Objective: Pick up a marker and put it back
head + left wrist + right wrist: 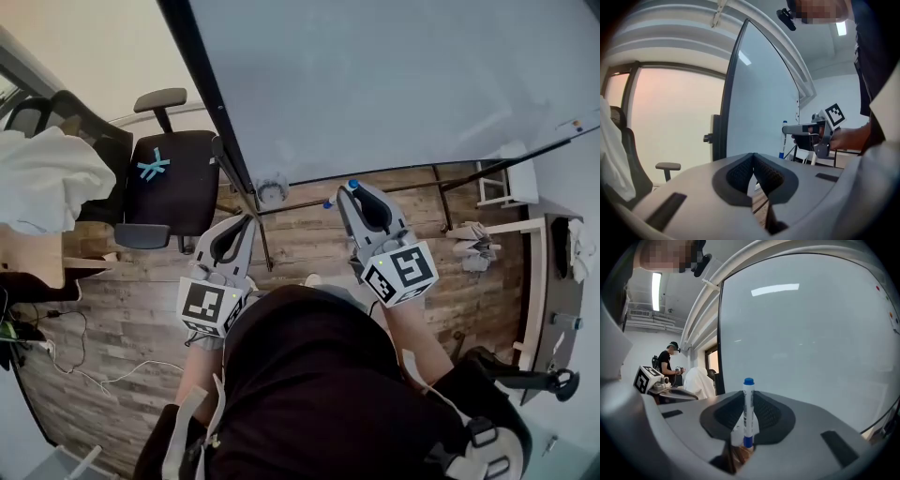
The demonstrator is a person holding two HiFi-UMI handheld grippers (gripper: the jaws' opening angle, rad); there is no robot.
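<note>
A white marker (748, 412) with blue ends stands upright between the jaws of my right gripper (747, 420), which is shut on it. In the head view the marker's blue tips (352, 185) show at the right gripper (349, 195), held close under the whiteboard (394, 84). From the left gripper view the marker (784, 139) and right gripper (806, 129) appear off to the right. My left gripper (753, 171) is shut with nothing between its pads; in the head view the left gripper (246, 221) hangs near the whiteboard's left post.
A black office chair (169, 178) stands left of the whiteboard stand, with a white cloth (47, 178) draped on another chair. White racks (502, 187) sit at the right. Cables (66, 347) trail over the wooden floor. Another person (670, 363) stands in the background.
</note>
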